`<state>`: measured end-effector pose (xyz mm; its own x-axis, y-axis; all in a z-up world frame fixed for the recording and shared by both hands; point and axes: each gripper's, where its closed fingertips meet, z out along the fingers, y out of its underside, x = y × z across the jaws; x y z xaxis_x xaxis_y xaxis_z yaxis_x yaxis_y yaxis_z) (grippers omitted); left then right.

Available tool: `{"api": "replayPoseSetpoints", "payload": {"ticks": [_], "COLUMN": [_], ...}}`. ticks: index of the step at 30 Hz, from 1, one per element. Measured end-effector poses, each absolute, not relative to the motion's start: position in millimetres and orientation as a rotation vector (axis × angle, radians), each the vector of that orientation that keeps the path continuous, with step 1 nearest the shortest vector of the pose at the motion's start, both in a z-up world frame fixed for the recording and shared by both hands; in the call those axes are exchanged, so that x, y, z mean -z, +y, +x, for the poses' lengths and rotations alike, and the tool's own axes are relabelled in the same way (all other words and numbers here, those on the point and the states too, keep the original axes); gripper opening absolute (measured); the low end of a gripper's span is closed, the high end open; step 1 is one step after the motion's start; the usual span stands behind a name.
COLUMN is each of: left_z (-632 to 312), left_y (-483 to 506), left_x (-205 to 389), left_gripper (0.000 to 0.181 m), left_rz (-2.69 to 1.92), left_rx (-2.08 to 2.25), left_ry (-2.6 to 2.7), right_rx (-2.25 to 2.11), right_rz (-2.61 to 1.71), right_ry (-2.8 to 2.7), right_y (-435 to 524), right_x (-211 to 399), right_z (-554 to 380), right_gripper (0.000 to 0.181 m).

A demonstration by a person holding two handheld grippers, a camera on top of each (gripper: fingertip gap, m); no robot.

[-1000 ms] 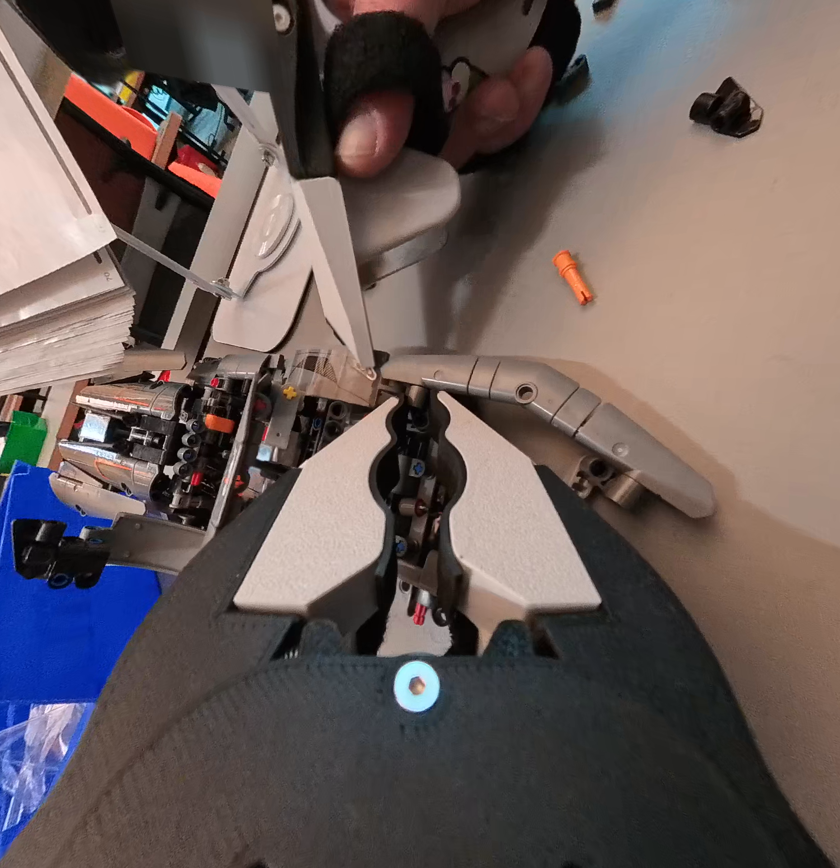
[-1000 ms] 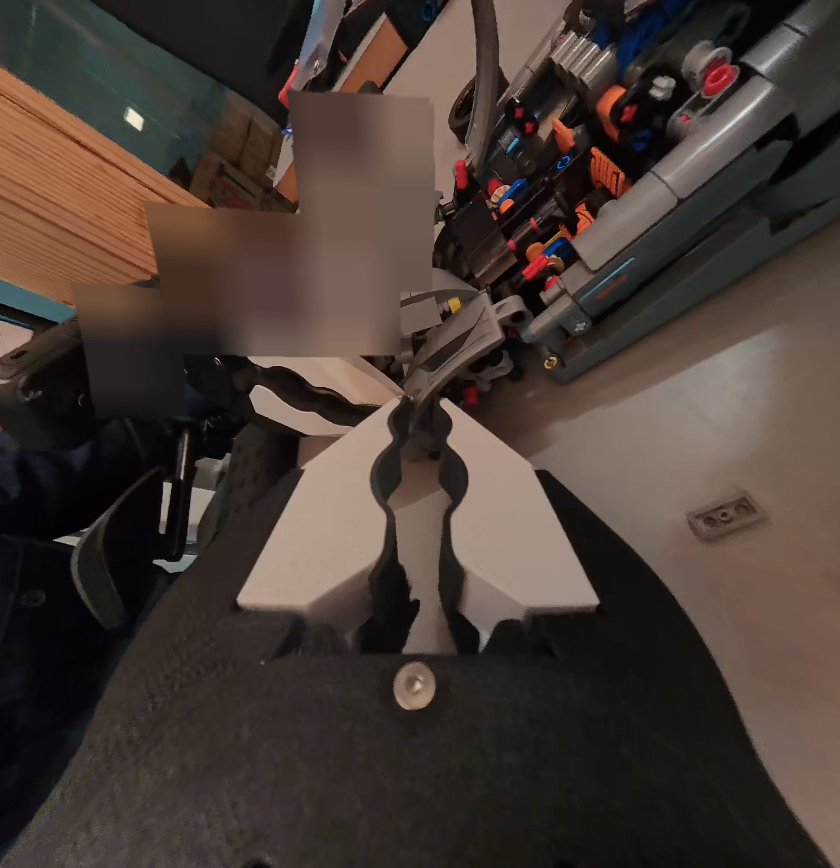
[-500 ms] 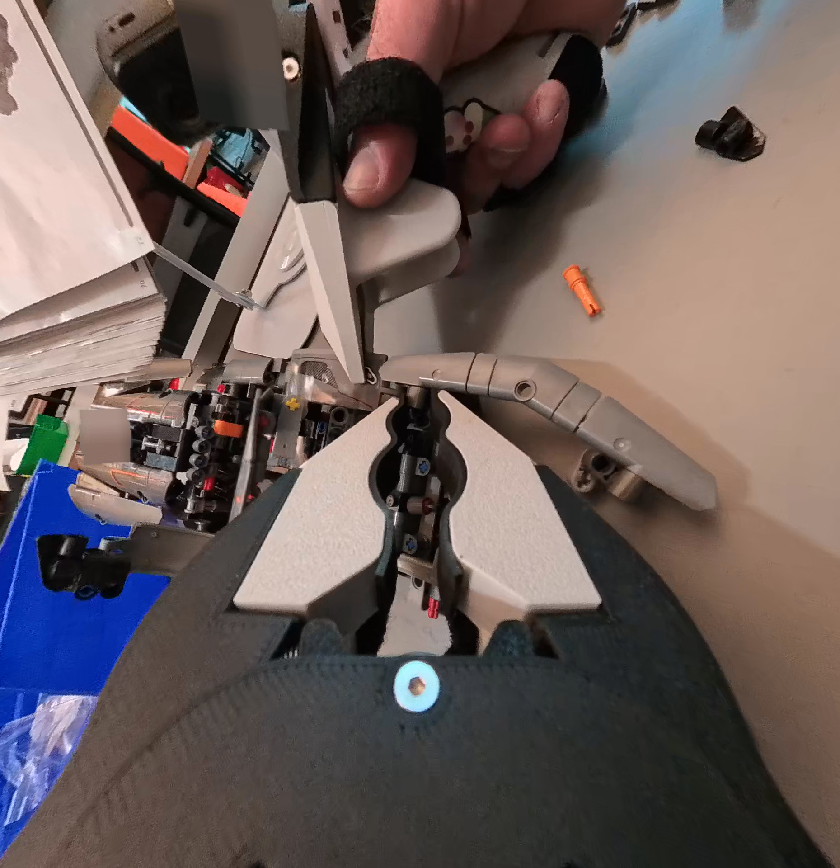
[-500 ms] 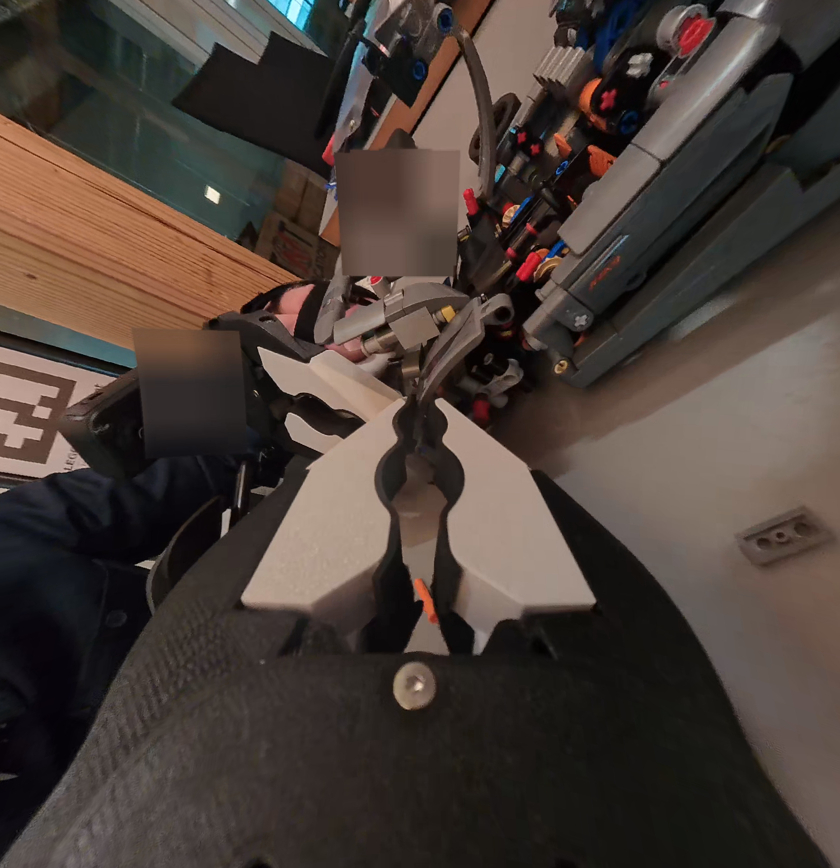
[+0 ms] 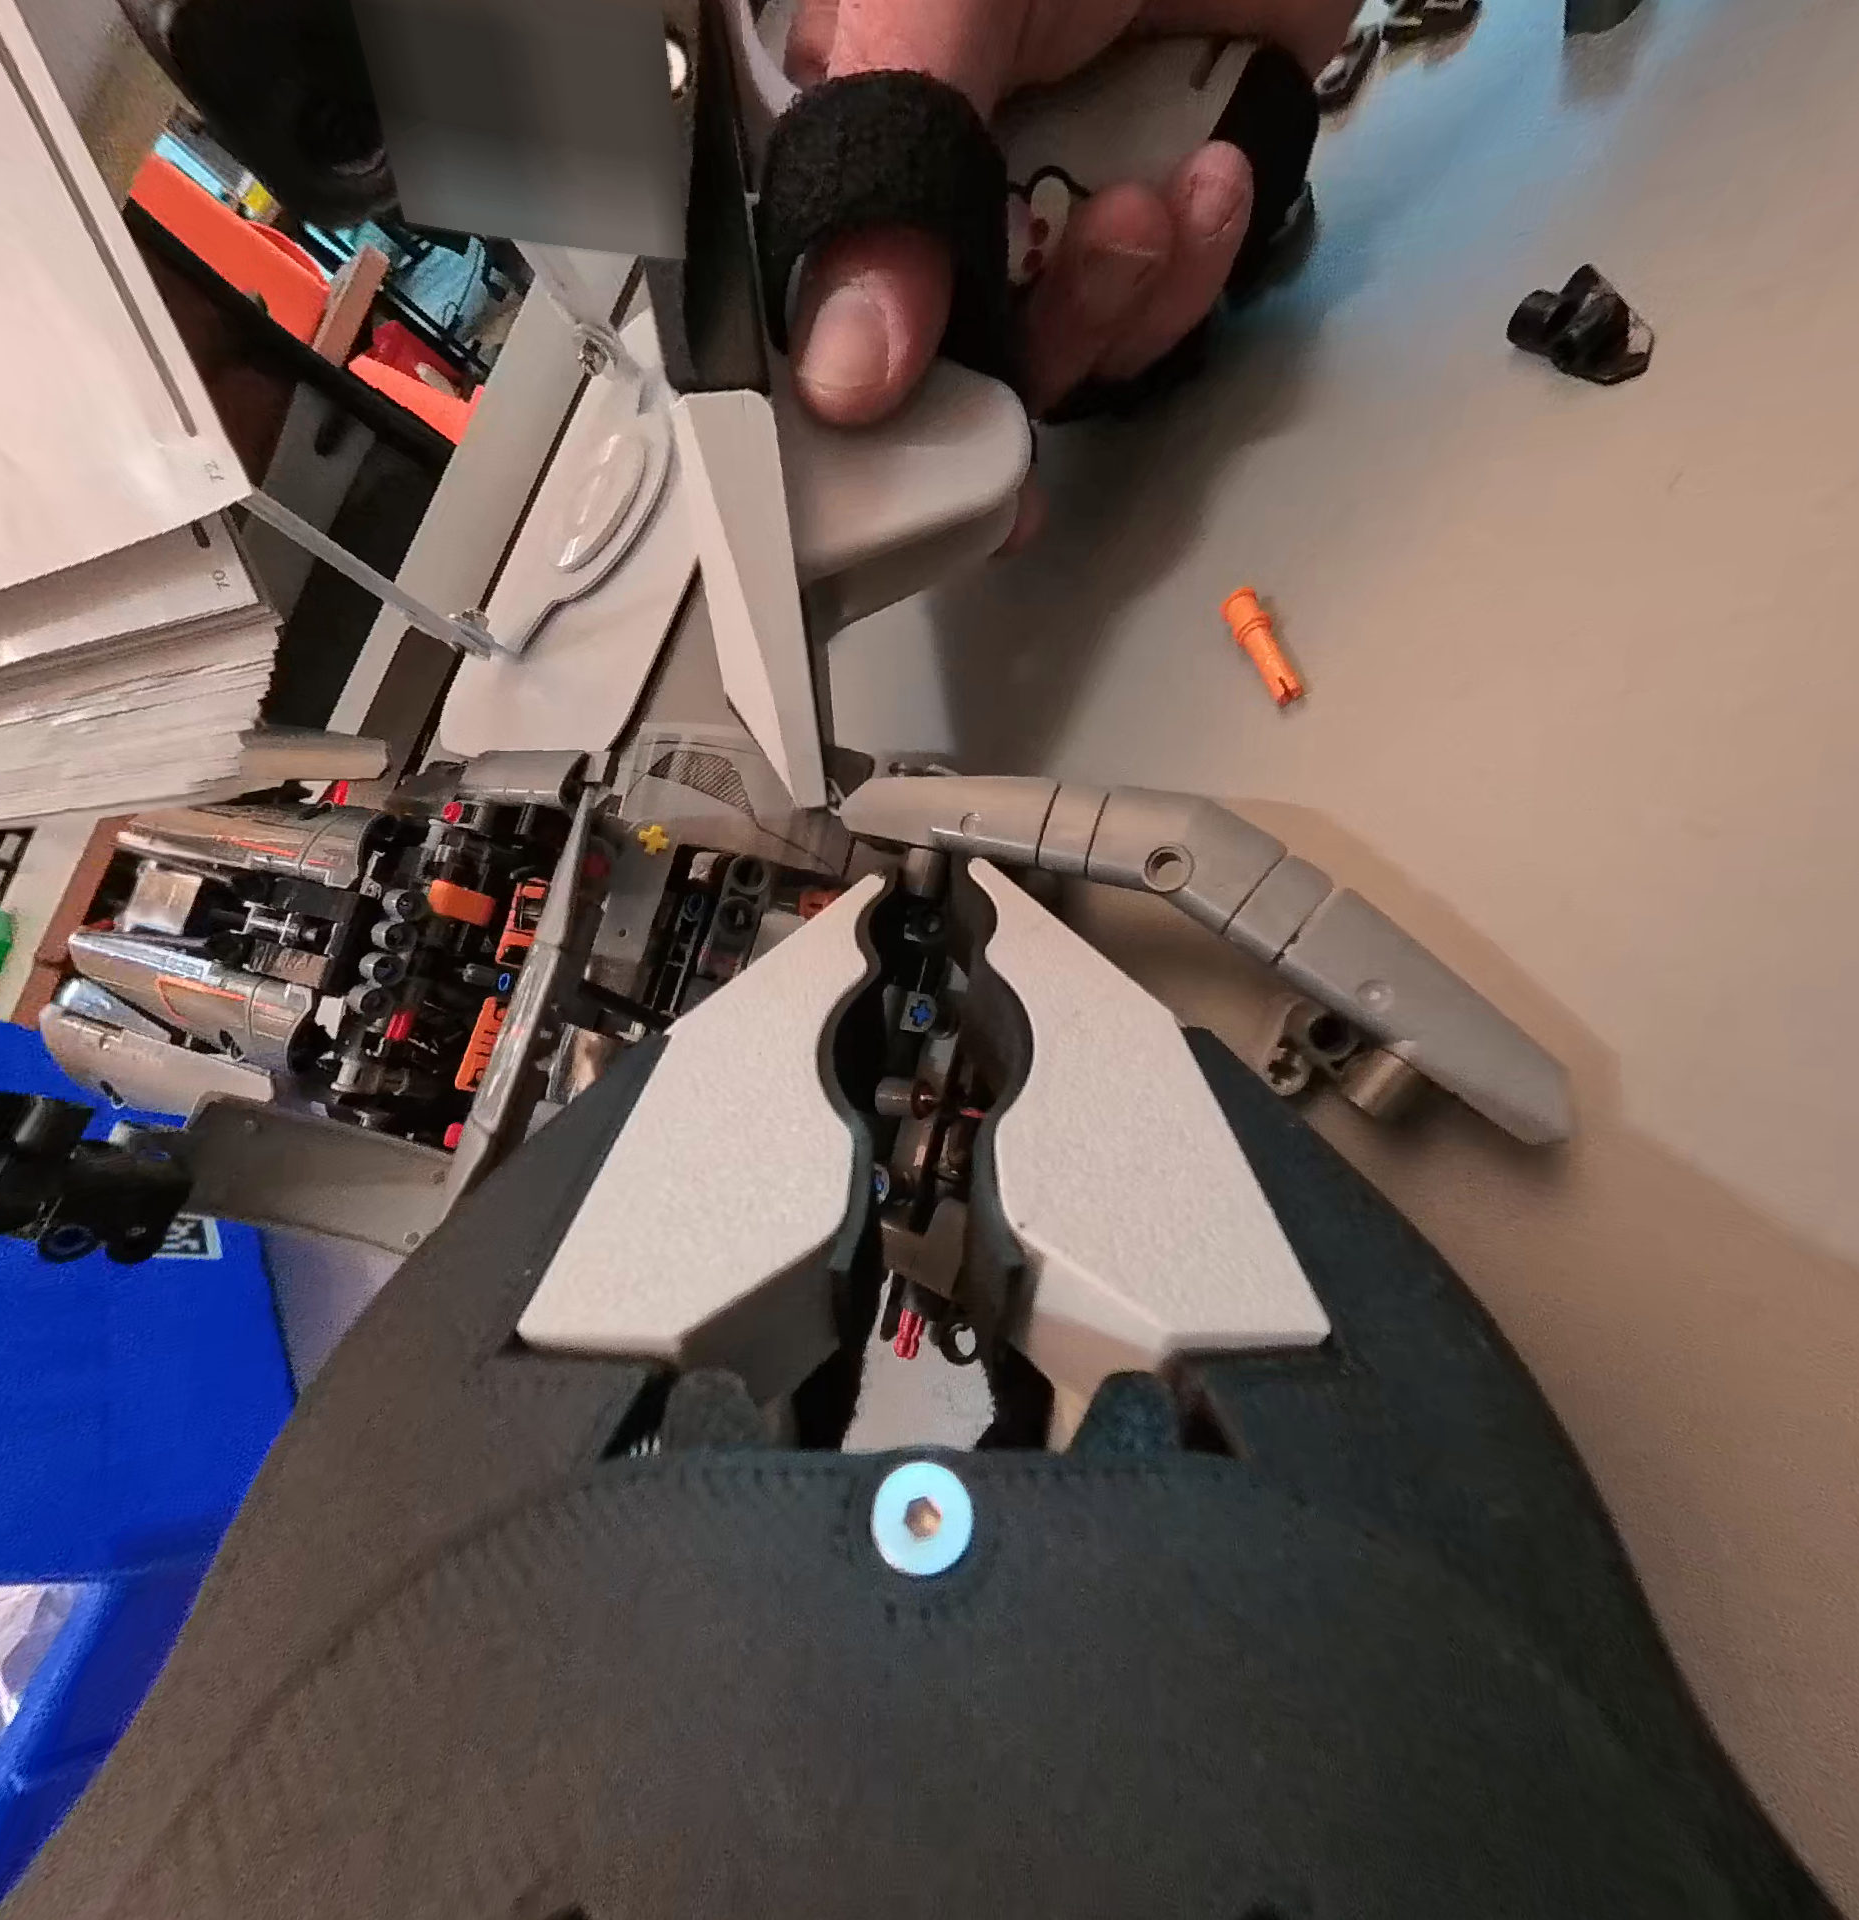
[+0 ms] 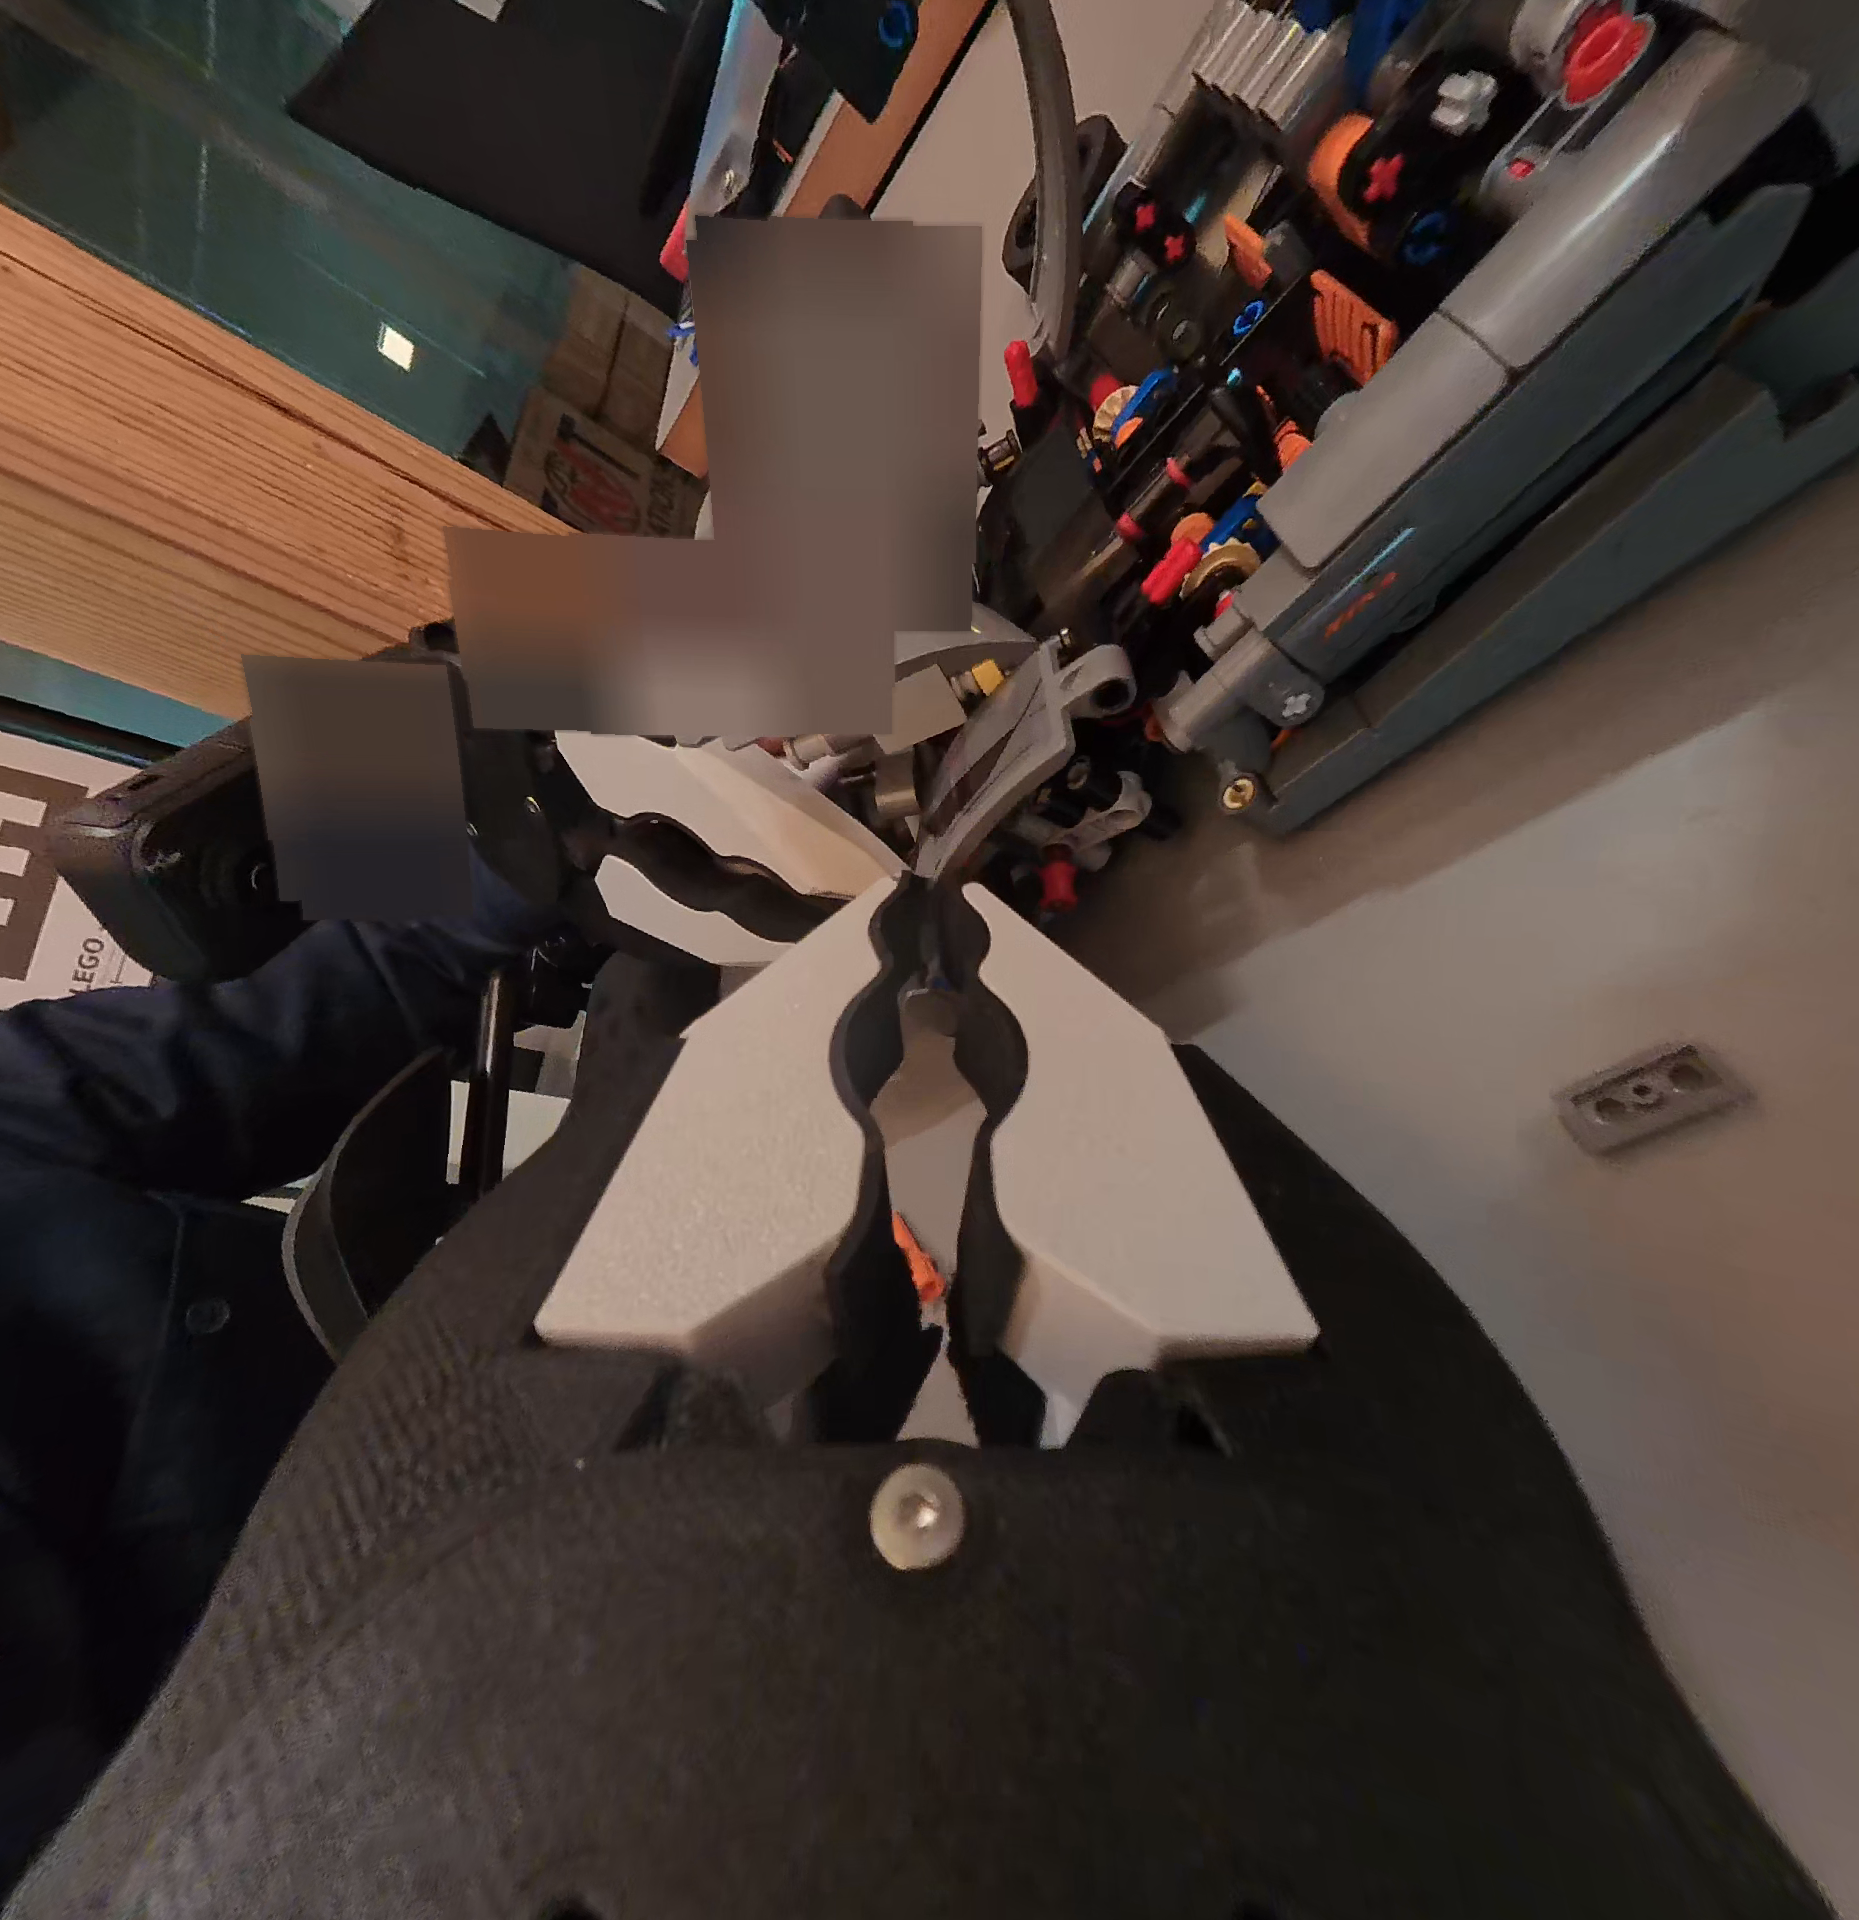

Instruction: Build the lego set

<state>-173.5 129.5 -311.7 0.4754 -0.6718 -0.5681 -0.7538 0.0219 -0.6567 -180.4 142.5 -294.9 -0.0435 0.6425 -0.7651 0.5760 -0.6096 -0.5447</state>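
Grey tabletop carries half-built grey Technic model, at 9 to 12 o'clock in left wrist view.
Left gripper: fingers narrow, clamped on model's dark inner frame.
Right gripper: fingers pinch curved grey panel.
Instruction booklet at 10 o'clock; page numbers printed, not copied.
Orange pin loose at 1 o'clock.

Take the lego model on the table as your landmark. In your left wrist view, a stack of instruction pages sits behind it to the left, a bin lies before it on the left, and a loose pin and a small clip lie well apart to its right. In your right wrist view, a flat plate lies on the table, before the model and apart from it.
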Motion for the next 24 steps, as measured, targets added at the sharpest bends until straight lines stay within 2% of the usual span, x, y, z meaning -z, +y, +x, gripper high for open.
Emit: {"api": "replayPoseSetpoints", "payload": {"ticks": [24], "left_z": [-166], "left_y": [128], "left_x": [312], "left_gripper": [0.005], "left_rz": [-1.667], "left_rx": [-0.073], "left_ry": [1.268], "right_rx": [-1.669], "right_rz": [-2.085], "right_ry": [-1.428], "right_y": [141], "right_x": [295], "right_z": [-173], "right_gripper": [0.006]}}
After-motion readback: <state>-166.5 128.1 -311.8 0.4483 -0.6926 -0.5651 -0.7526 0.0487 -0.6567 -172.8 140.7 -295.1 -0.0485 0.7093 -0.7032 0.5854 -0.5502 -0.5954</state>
